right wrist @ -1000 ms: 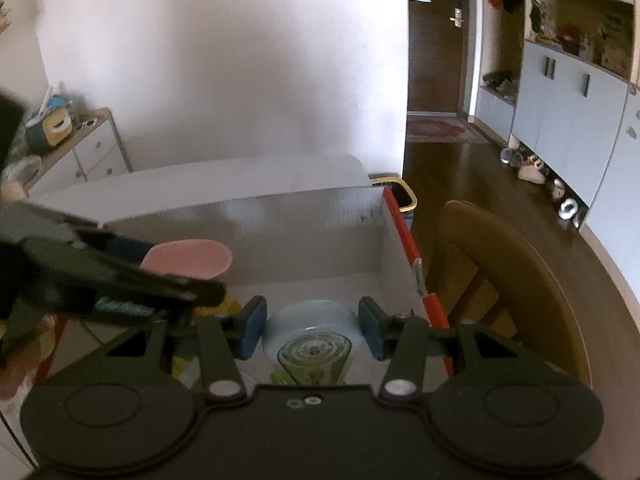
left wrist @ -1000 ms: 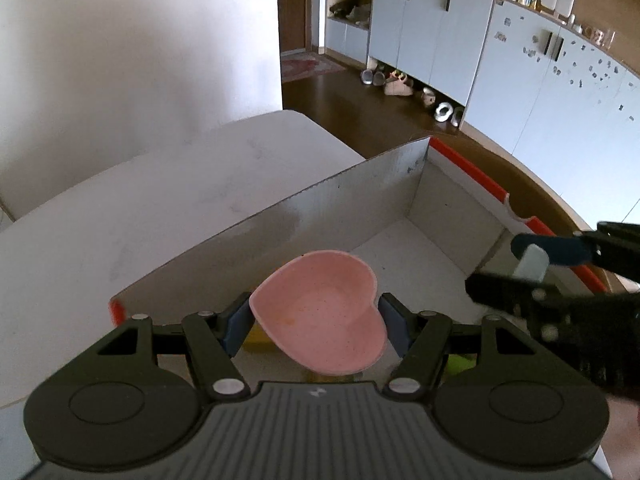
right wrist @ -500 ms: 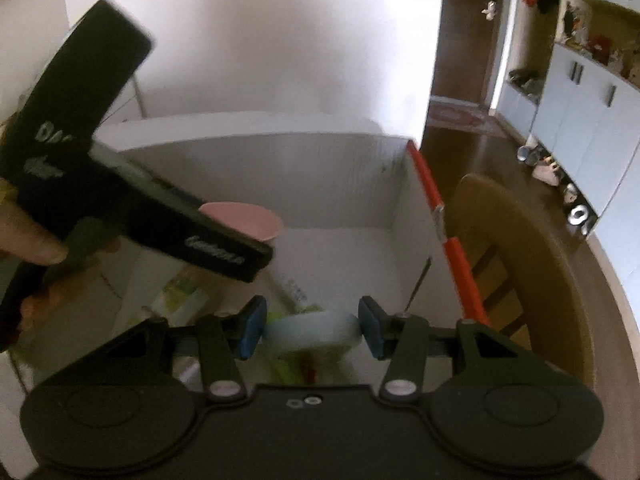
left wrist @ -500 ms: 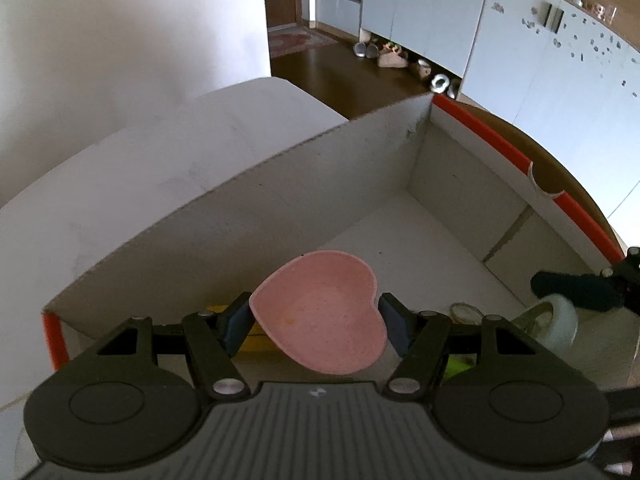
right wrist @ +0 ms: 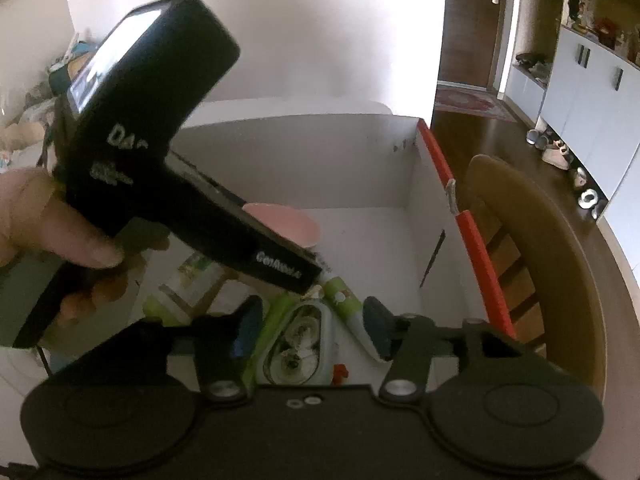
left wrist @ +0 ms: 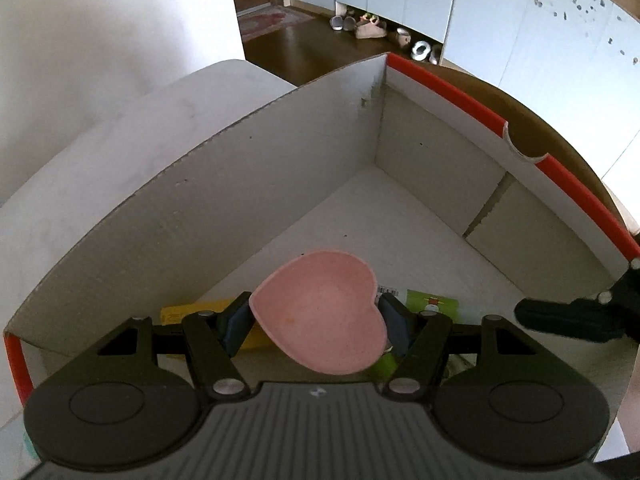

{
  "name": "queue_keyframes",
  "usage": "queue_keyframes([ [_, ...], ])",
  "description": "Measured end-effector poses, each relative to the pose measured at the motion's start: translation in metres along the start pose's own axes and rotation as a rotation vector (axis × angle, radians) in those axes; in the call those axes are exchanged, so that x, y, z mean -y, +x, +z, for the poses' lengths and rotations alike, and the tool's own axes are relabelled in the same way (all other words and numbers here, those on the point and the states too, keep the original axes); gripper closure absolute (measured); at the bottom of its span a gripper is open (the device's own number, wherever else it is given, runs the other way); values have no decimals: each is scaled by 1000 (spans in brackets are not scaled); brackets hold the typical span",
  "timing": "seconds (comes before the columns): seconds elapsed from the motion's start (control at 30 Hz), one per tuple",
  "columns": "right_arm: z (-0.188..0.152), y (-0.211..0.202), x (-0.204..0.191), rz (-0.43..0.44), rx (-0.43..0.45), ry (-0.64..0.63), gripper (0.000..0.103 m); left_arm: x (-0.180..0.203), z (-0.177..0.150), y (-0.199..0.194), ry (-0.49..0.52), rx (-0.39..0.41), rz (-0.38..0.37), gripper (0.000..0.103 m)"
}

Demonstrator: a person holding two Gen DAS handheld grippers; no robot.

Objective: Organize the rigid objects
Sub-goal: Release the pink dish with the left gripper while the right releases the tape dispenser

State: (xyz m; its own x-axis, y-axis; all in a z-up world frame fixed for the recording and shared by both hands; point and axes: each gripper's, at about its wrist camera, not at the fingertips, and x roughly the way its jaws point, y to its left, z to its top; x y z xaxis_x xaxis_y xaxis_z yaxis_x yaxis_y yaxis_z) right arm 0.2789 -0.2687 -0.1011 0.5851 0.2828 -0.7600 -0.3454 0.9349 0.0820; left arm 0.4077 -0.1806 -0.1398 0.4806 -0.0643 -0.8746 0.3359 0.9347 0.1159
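Note:
A pink heart-shaped dish point(left wrist: 320, 320) is gripped between the pads of my left gripper point(left wrist: 316, 322), low inside an open cardboard box point(left wrist: 240, 184) with red edges. In the right wrist view the dish point(right wrist: 288, 224) shows edge-on behind the left gripper's near finger point(right wrist: 276, 264), which a hand holds. My right gripper point(right wrist: 312, 332) is opening. A small pale lidded container point(right wrist: 298, 344) lies on its side on the packets between the fingers, with a gap at each pad. One right finger point(left wrist: 560, 320) reaches in at the right of the left wrist view.
A yellow pack point(left wrist: 192, 314), a green packet point(left wrist: 432, 304) and a green tube point(right wrist: 344, 300) lie on the box floor. The box stands on a white table point(left wrist: 120, 128). A wooden chair point(right wrist: 540, 240) is just right of the box.
The left gripper has sunk deeper into the box with the dish. The right gripper's jaws have widened and the pale container now lies loose between them.

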Motion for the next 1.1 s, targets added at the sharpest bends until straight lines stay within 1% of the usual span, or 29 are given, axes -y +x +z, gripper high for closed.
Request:
queue_keyframes([
  [0.1,-1,-6,0,0,13,6,40,1,-1,-2,10,-2,5,35],
  [0.17,-5,-9,1,0,19,8,39,-1,-2,-5,2,-4,-2,35],
  [0.3,-5,-12,0,-4,23,17,39,1,-2,-7,5,4,9,35],
  [0.43,-5,-17,-2,-2,24,28,38,-3,-7,-18,-15,23,-14,35],
  [0.67,-1,-28,-5,5,35,49,34,-18,-21,-47,-49,82,-40,35],
  [0.87,-3,-43,-18,2,51,55,30,-31,-35,-78,-71,138,-59,35],
  [1.1,-3,-59,-34,3,77,71,28,-45,-52,-115,-69,209,-83,35],
])
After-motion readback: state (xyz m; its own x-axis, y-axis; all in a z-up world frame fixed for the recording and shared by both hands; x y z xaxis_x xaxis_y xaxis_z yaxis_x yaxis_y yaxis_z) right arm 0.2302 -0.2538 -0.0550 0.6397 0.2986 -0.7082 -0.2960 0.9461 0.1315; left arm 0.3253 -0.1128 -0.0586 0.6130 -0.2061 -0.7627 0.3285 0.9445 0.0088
